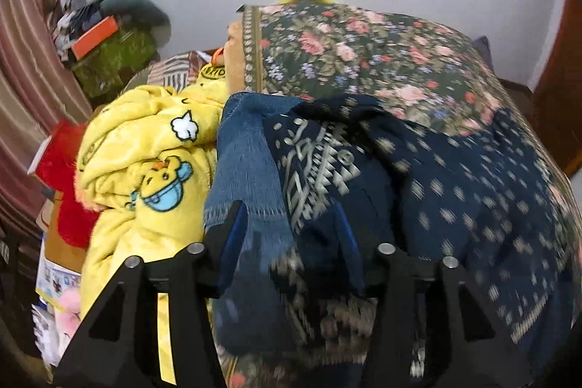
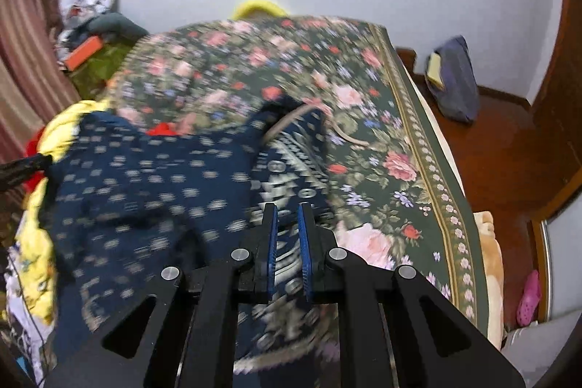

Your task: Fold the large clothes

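Observation:
A large navy cloth (image 1: 454,191) with pale woven dots and a patterned border lies bunched on the floral bed cover (image 1: 363,50). My left gripper (image 1: 291,224) is open, its jaws wide apart, with the cloth's border and a blue denim-like piece (image 1: 243,155) lying between them. In the right wrist view the same navy cloth (image 2: 152,184) spreads to the left. My right gripper (image 2: 287,210) has its jaws close together, shut on the cloth's patterned border (image 2: 291,166). The left gripper's tip (image 2: 22,168) shows at the far left edge.
A yellow cartoon-print blanket (image 1: 145,162) is heaped left of the cloth, with a red item (image 1: 65,177) beside it. Boxes and clutter (image 1: 102,24) stand by the curtain. The bed's right edge (image 2: 447,191) drops to a wooden floor with a grey bag (image 2: 454,79).

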Motion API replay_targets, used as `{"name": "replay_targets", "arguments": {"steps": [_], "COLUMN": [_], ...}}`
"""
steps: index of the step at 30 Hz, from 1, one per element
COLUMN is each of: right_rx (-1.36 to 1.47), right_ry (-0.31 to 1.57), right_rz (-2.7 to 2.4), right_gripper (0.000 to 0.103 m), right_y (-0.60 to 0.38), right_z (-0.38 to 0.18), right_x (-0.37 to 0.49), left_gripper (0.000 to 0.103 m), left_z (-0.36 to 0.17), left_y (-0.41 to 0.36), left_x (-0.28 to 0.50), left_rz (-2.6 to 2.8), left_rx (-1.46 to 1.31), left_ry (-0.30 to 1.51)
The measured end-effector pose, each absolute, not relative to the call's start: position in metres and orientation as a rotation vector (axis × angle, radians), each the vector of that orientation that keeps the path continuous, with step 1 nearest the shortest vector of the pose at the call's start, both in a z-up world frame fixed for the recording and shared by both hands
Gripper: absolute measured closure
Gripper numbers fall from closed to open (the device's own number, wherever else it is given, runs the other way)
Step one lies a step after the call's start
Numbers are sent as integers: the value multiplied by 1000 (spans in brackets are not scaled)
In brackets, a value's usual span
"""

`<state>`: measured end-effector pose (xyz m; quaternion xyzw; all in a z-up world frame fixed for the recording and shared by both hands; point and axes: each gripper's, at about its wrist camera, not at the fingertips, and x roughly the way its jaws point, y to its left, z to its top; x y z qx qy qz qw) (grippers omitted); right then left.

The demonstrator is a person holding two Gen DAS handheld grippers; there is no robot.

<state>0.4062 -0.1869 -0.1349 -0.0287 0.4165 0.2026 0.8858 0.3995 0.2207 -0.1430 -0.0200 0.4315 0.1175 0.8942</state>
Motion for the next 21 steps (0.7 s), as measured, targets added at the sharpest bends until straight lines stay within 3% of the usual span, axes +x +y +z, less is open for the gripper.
{"name": "replay_targets", "arguments": {"steps": [3, 5, 7, 10, 15, 21], "right_rx": [-77, -79, -78, -77, -98, -146], "right_ry": [819, 784, 747, 703, 717, 776], "right_rz": [443, 448, 433, 404, 389, 384], "right_gripper": [82, 67, 43, 21, 20, 20], "right_y": [-182, -181, -181, -182, -182, -187], "right_z": [-112, -98, -89, -77, -73, -86], "right_x": [380, 361, 345, 319, 296, 276], "left_gripper": [48, 43, 40, 30, 17, 15], "left_z": [-123, -112, -101, -91, -88, -123], "left_y": [209, 202, 195, 186, 176, 180], "left_x": [369, 350, 332, 308, 269, 244], "left_rz": [201, 182, 159, 127, 88, 59], "left_rx": [-21, -2, 14, 22, 34, 2], "left_ry": [875, 852, 833, 814, 804, 894]}}
